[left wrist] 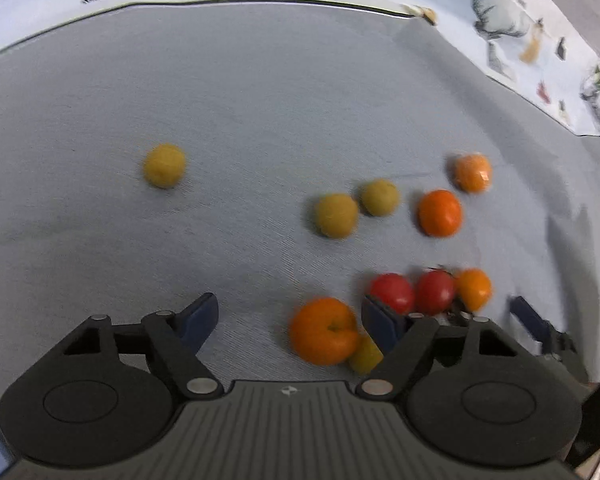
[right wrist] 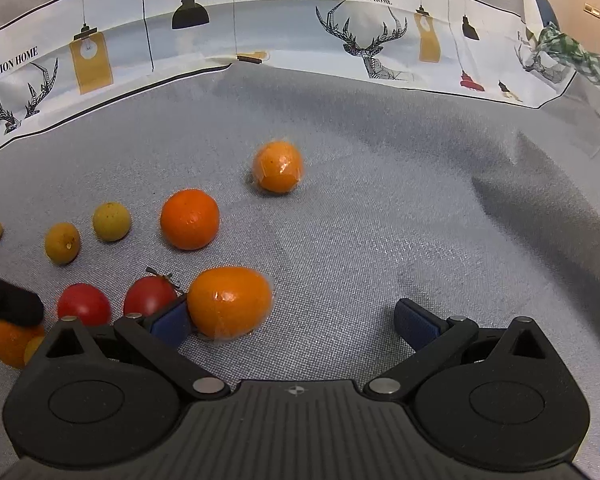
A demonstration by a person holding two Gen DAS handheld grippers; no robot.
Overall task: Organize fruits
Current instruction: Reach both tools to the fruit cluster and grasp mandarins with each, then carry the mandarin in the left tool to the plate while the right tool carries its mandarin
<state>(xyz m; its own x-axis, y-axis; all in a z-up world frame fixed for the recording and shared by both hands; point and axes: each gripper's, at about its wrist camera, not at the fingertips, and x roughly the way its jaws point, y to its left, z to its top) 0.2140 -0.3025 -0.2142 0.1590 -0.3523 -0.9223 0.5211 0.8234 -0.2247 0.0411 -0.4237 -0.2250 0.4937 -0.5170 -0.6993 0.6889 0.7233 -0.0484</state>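
Fruits lie on a grey cloth (left wrist: 260, 100). My left gripper (left wrist: 290, 316) is open; an orange (left wrist: 324, 330) sits between its fingers, close to the right one, with a small yellow fruit (left wrist: 365, 354) against it. Two red tomatoes (left wrist: 392, 293) (left wrist: 435, 291) lie just right of that finger. My right gripper (right wrist: 293, 322) is open too. A plastic-wrapped orange (right wrist: 230, 302) rests inside it, against its left finger (right wrist: 172, 322). In the right wrist view the tomatoes (right wrist: 84, 304) (right wrist: 150, 294) lie to the left of that finger.
Further out lie a bare orange (right wrist: 190, 219), another wrapped orange (right wrist: 278, 166) and three yellow-green fruits (left wrist: 165, 165) (left wrist: 336, 215) (left wrist: 380, 197). A printed white cloth (right wrist: 260, 32) borders the far side. A green checked cloth (right wrist: 572, 56) lies far right.
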